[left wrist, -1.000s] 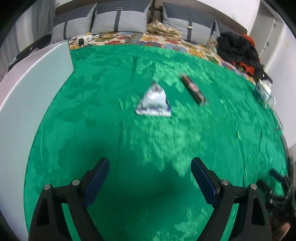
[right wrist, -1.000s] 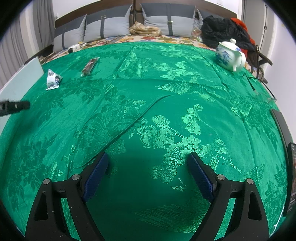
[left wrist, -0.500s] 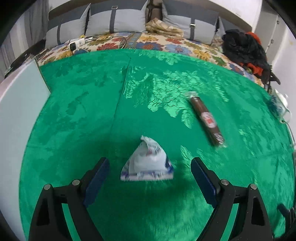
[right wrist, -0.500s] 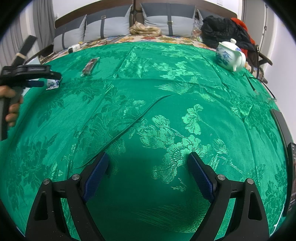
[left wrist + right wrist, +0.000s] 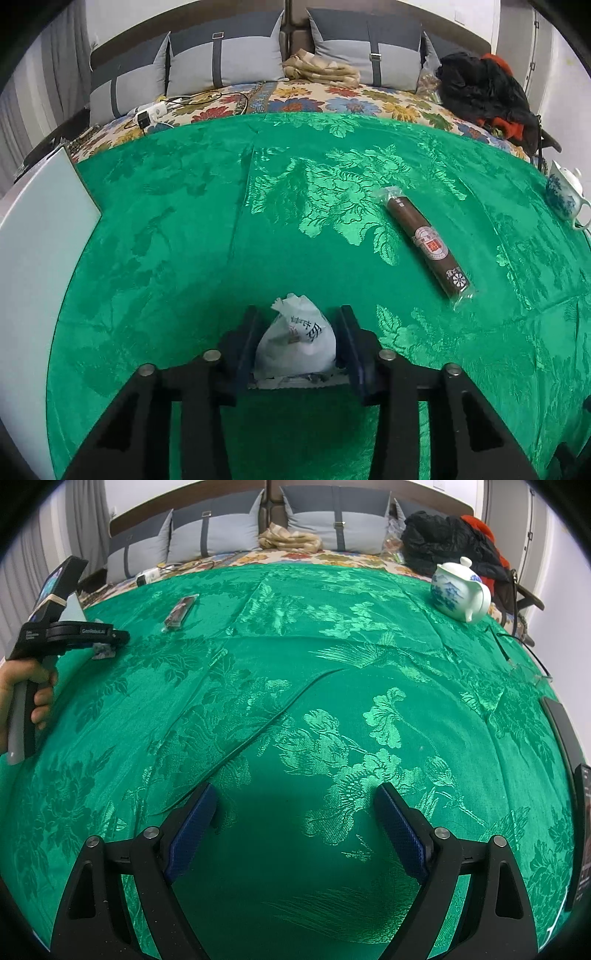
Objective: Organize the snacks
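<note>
White snack pouch [image 5: 295, 343] clamped in left tool [image 5: 298, 341] | right tool [image 5: 295, 830] wide, empty | teapot [image 5: 458, 590] lidded

Green floral cloth [image 5: 184, 240], white packet [image 5: 295, 350]

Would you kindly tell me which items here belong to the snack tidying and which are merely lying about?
Job: white snack pouch in the left tongs; brown snack bar.
Lying about: teapot, pillows, black clothes, charger.
</note>
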